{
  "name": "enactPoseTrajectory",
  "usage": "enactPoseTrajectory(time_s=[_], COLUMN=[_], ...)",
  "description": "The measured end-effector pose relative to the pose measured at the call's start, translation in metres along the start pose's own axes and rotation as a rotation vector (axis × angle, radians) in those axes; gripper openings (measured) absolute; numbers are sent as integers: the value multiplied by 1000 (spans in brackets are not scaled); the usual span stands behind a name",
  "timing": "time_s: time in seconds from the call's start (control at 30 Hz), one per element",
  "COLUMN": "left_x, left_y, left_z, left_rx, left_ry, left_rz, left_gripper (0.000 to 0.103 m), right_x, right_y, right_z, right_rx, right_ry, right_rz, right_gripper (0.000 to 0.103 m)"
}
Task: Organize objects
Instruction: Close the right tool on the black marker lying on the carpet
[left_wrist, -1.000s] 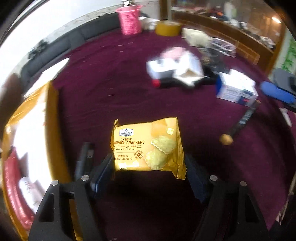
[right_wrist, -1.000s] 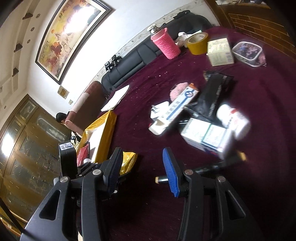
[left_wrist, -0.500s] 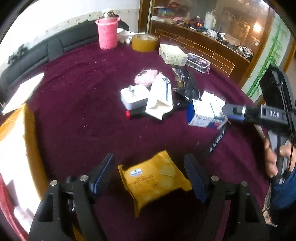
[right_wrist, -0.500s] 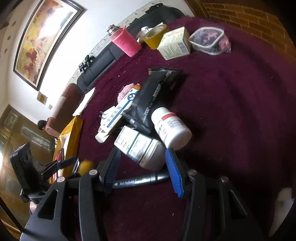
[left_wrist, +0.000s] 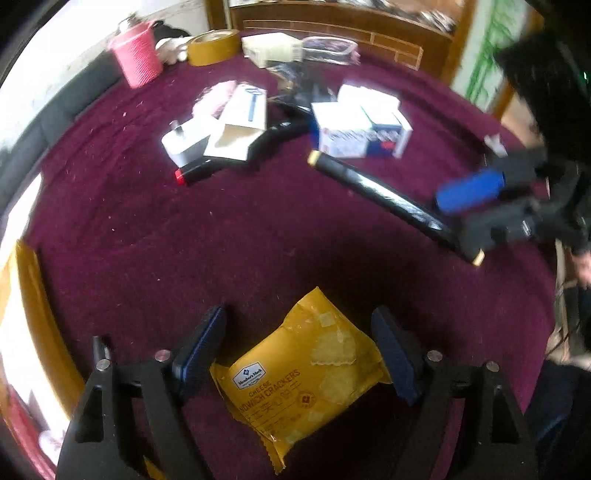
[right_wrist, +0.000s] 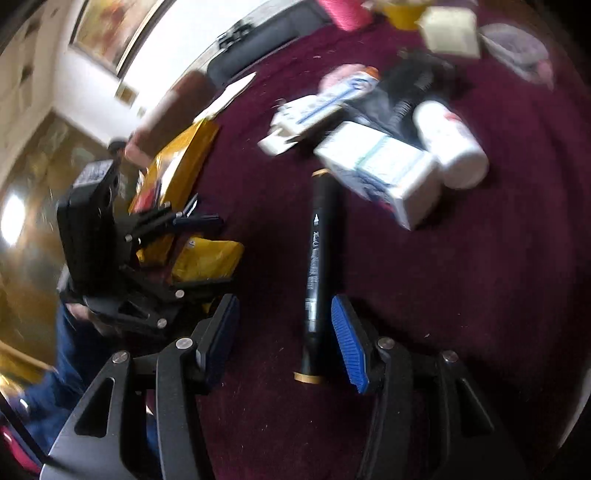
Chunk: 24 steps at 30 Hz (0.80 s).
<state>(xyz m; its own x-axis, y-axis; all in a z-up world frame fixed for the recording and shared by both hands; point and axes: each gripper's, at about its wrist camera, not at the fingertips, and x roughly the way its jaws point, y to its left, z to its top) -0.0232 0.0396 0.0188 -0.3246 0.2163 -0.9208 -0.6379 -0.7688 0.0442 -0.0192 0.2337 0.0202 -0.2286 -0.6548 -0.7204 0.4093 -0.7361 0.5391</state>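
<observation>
A yellow cheese cracker packet (left_wrist: 303, 373) lies on the maroon table (left_wrist: 258, 236) between the fingers of my open left gripper (left_wrist: 301, 350); I cannot tell whether the pads touch it. It also shows in the right wrist view (right_wrist: 207, 258). A long black marker (right_wrist: 317, 266) lies on the table, its near end between the fingers of my open right gripper (right_wrist: 284, 336), close to the right pad. The marker (left_wrist: 388, 199) and the right gripper (left_wrist: 491, 206) also show in the left wrist view.
A cluster lies mid-table: white-blue box (left_wrist: 362, 129), open carton (left_wrist: 240, 125), white adapter (left_wrist: 184, 140), black pouch (left_wrist: 295, 85), white bottle (right_wrist: 450, 144). A pink cup (left_wrist: 138, 55), tape roll (left_wrist: 212, 46) and small box (left_wrist: 273, 48) stand far back. A yellow bag (left_wrist: 22, 332) lies at the left.
The right gripper swung over the marker, which now lies lengthwise between its fingers. The left gripper shifted over the cracker packet, which sits lower and closer between its fingers.
</observation>
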Motion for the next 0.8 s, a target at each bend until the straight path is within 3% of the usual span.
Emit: enactPoseTrajectory(time_s=[0.1, 0.3, 0.43, 0.53, 0.8], left_x=[-4, -14, -26, -32, -20], left_y=[-8, -14, -9, -7, -15], left_z=[-6, -24, -32, -38, -42], left_rx=[52, 134, 128, 162, 241], left_ry=[24, 41, 27, 39, 82], left_rz=[11, 6, -9, -28, 12], left_gripper=[76, 76, 76, 76, 76], right_x=[0, 17, 33, 33, 34], right_y=[16, 28, 32, 35, 35], right_z=[5, 11, 12, 12, 12], right_rx=[-97, -145, -175, -187, -175], right_ry=[-29, -18, -5, -9, -19], right_rz=[-141, -233, -312, -328, -320], right_gripper=[50, 50, 50, 50, 54])
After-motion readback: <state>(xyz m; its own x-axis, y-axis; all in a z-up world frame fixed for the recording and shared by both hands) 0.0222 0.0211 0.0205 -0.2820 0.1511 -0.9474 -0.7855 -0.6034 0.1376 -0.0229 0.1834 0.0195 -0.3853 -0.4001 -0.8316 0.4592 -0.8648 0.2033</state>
